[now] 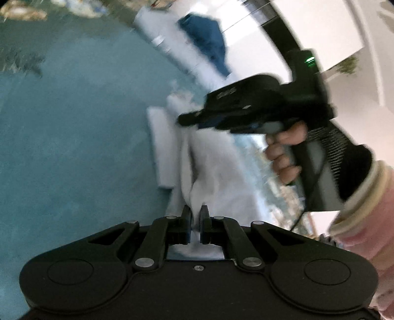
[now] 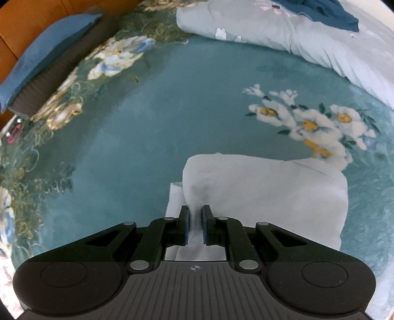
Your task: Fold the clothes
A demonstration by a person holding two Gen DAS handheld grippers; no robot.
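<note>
A white garment [image 1: 211,162] lies partly folded on a teal bedspread [image 1: 81,137]. My left gripper [image 1: 196,213] is shut on a bunched edge of it, the cloth pinched between the pads. In the right wrist view the same white garment [image 2: 266,187] shows as a puffy folded bundle. My right gripper [image 2: 195,213] is shut on its near edge. In the left wrist view the right gripper [image 1: 187,120] shows from the side, held by a hand [image 1: 283,152] over the far end of the garment. That view is blurred.
A pale folded quilt [image 2: 307,41] with a dark blue garment [image 2: 325,12] on it lies at the far side of the bed. A blue pillow [image 2: 46,51] on a dark cushion rests at the far left. The bedspread [image 2: 160,118] carries flower prints [image 2: 312,128].
</note>
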